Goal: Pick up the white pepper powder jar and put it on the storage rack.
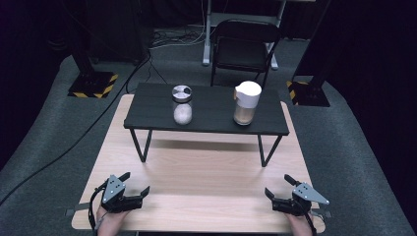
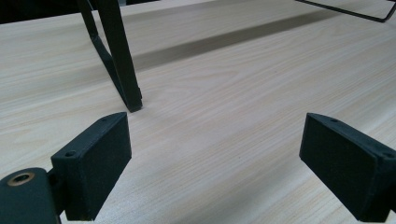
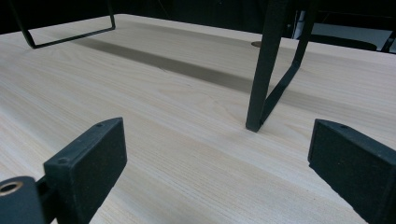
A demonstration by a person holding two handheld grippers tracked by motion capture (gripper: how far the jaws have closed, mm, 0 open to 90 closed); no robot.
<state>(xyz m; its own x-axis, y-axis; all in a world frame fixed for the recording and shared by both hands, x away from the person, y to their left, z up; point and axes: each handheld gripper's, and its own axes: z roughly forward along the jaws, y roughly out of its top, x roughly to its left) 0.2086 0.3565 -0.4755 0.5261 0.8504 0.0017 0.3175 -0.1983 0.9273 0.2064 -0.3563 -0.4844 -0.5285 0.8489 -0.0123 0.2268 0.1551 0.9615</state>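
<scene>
On a low black shelf [image 1: 206,115] at the back of the wooden table [image 1: 201,182] stand a glass jar [image 1: 182,104] with a metal lid, white grains inside, and a taller jug [image 1: 246,103] with a white lid. My left gripper [image 1: 134,184] rests near the table's front left edge, open, nothing between its jaws [image 2: 215,163]. At the front right my right gripper [image 1: 280,187] is open as well, empty [image 3: 217,168]. Both point toward the shelf's legs.
The shelf's black wire legs [image 2: 119,60] [image 3: 268,70] stand on the table ahead of each gripper. A black folding chair [image 1: 243,46] sits behind the table. Cables [image 1: 88,132] run over the grey floor at left, beside hazard-striped stand bases [image 1: 93,84].
</scene>
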